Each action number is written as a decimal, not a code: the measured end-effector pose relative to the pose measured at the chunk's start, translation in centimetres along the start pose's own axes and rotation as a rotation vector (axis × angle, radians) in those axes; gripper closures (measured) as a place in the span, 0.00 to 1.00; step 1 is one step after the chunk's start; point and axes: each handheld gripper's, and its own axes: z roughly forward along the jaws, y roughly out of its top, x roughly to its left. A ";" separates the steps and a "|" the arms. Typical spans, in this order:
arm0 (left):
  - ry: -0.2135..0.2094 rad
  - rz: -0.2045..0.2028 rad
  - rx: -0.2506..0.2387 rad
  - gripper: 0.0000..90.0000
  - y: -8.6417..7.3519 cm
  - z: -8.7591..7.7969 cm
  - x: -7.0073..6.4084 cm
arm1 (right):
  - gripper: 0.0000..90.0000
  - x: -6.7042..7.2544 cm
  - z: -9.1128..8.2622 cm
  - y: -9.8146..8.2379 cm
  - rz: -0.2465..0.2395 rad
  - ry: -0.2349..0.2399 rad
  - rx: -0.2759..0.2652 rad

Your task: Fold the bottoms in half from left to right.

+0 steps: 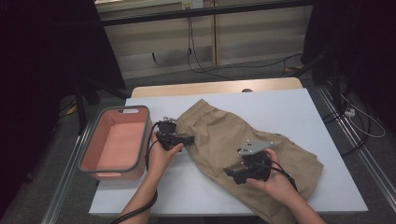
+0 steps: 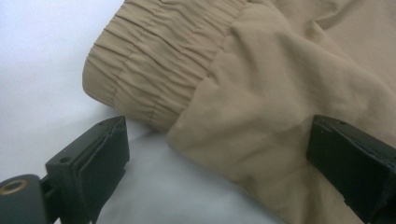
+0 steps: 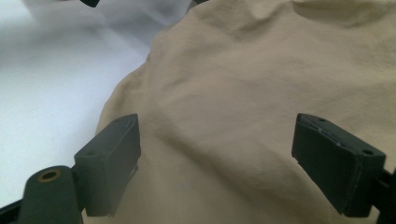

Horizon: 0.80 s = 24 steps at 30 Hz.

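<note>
Just one pair of tan shorts [image 1: 243, 135], one pink bin [image 1: 140, 135]; two grippers, left gripper [image 2: 219, 154] and right gripper [image 3: 217, 163], jaws released.

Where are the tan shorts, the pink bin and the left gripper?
tan shorts [image 1: 224, 135], high view, on the middle of the cloth.
pink bin [image 1: 88, 156], high view, on its grey left rim.
left gripper [image 2: 217, 154], left gripper view, midway between its open fingertips.
</note>
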 end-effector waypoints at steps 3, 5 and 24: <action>0.002 -0.010 -0.002 0.06 0.0 0.3 0.2 | 0.17 -0.1 0.0 0.0 0.001 -0.003 -0.002; -0.002 -0.021 0.005 0.06 0.0 0.6 0.4 | 0.17 -0.1 0.1 -0.1 -0.005 -0.005 0.005; -0.060 -0.098 -0.006 0.05 1.2 0.9 0.7 | 0.17 -0.3 0.4 -0.3 0.002 -0.001 0.017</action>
